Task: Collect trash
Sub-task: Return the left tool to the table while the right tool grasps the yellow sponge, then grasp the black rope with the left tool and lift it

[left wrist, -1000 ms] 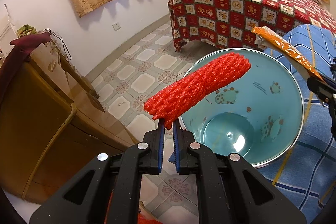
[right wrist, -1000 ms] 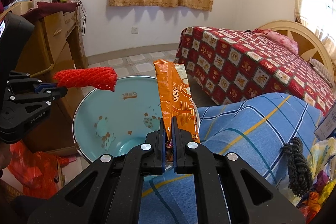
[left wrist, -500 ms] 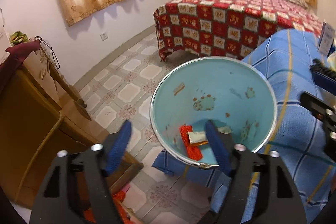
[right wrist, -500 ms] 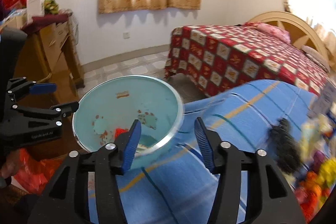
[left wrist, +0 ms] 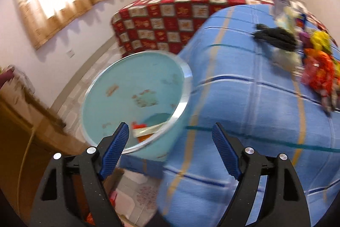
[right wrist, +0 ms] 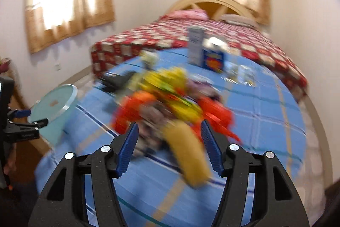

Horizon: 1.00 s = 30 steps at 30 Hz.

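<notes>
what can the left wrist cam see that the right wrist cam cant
Left wrist only: the inside of the bin, with red and pale trash at the bottom, seen past the open left gripper.

Right wrist only: boxes standing at the far side of the blue cloth, a yellow packet ahead of the open right gripper.

Both: the bin, the blue cloth, the blurred trash pile, the red bed.
</notes>
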Motion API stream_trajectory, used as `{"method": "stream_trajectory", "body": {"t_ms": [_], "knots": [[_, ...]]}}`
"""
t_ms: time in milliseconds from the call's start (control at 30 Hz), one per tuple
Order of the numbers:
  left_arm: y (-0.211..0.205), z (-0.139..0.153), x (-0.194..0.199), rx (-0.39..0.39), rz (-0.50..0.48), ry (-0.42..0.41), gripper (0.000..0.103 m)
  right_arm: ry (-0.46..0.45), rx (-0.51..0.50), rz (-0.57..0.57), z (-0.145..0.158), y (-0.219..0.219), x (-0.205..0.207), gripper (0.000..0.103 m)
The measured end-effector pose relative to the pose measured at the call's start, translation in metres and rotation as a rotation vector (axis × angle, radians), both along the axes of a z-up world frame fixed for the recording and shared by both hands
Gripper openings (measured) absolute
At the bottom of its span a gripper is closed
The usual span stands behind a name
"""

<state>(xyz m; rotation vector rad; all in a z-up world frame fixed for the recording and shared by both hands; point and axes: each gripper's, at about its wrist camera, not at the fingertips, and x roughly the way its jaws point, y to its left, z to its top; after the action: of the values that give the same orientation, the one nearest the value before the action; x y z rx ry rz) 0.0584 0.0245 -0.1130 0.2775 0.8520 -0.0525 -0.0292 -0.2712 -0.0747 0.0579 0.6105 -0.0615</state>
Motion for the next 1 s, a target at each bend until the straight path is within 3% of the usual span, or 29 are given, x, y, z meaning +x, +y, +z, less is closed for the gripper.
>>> {"method": "stream_trajectory", "body": {"t_ms": [300, 333, 400, 500, 767, 1000], "knots": [[-0.068, 0.006, -0.007, -0.062, -0.082, -0.015, 0.079, 0.038, 0.035, -0.013, -0.033, -0.026, -0.009, 0.059], [-0.071, 0.006, -0.006, -0.064, -0.084, -0.013, 0.079, 0.042, 0.038, -0.009, -0.034, -0.026, -0.007, 0.056], [-0.077, 0.005, -0.008, -0.075, -0.091, -0.004, 0.079, 0.062, 0.050, 0.008, -0.040, -0.026, -0.004, 0.037], [-0.082, 0.006, -0.007, -0.071, -0.093, -0.007, 0.079, 0.065, 0.050, 0.018, -0.041, -0.027, -0.003, 0.023], [-0.079, 0.016, 0.011, -0.085, -0.051, -0.023, 0.079, -0.036, 0.061, -0.024, -0.010, -0.039, -0.017, 0.020], [-0.104, 0.039, 0.036, -0.115, -0.061, -0.061, 0.079, -0.039, 0.030, -0.121, 0.005, -0.062, 0.017, 0.020]]}}
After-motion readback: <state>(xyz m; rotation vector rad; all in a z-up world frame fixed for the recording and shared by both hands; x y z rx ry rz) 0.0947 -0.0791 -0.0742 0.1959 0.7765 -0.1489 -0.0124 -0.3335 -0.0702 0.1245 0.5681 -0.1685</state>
